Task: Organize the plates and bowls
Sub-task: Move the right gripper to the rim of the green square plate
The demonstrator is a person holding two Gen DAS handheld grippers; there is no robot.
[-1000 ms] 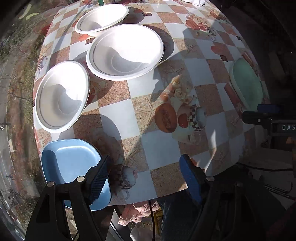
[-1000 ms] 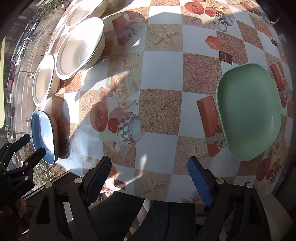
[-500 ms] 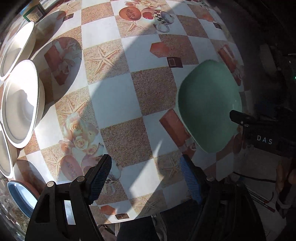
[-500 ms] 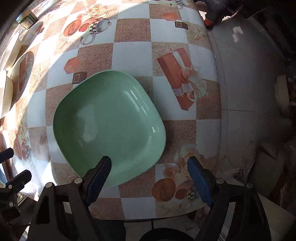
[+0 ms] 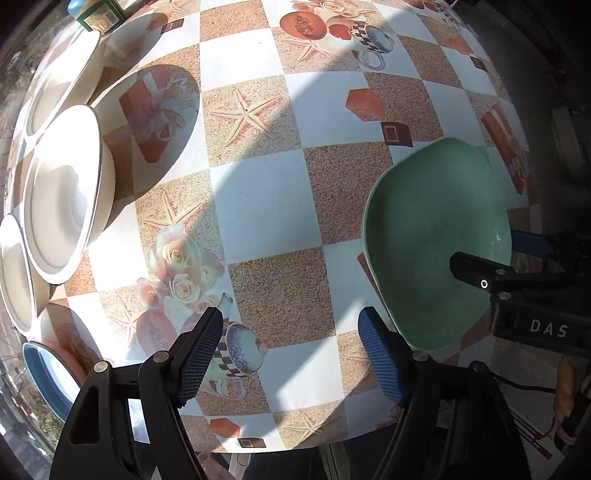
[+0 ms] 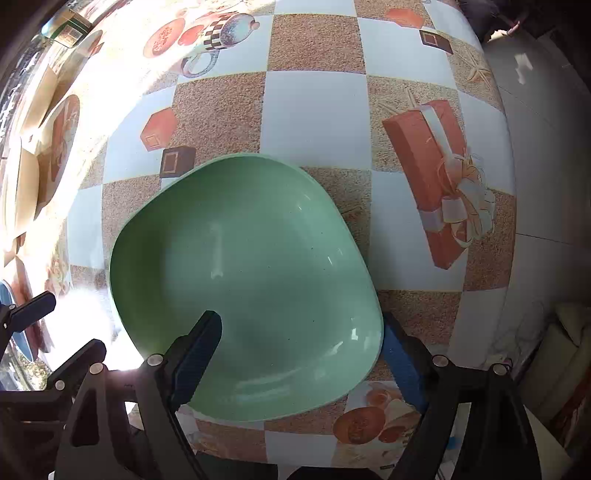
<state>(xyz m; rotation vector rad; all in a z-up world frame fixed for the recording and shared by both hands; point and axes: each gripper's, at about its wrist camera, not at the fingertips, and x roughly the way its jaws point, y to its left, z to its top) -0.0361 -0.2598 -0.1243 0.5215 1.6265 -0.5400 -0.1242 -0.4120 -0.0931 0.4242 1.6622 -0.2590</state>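
A green square plate point(image 6: 243, 273) lies near the table's right edge, and I also see the green plate point(image 5: 424, 229) in the left wrist view. My right gripper point(image 6: 300, 319) is open and straddles the plate's near right corner. One of its fingers point(image 6: 199, 350) hangs over the plate's inside and the other stands just outside the rim. My left gripper point(image 5: 290, 314) is open over bare tablecloth left of the plate, with nothing between its pads. Three white bowls point(image 5: 62, 192) line the table's left side. A blue plate point(image 5: 44, 376) lies at the near left corner.
The table point(image 5: 258, 192) wears a checked cloth printed with starfish, roses and gift boxes. A small green box point(image 5: 99, 14) stands at the far left. Beyond the right table edge lies pale floor point(image 6: 546, 147). A hand point(image 5: 565, 384) holds the right gripper's body.
Both grippers have swept rightward across the table, away from the white bowls and blue plate. The right one has come down over the green plate, its fingers now either side of the rim.
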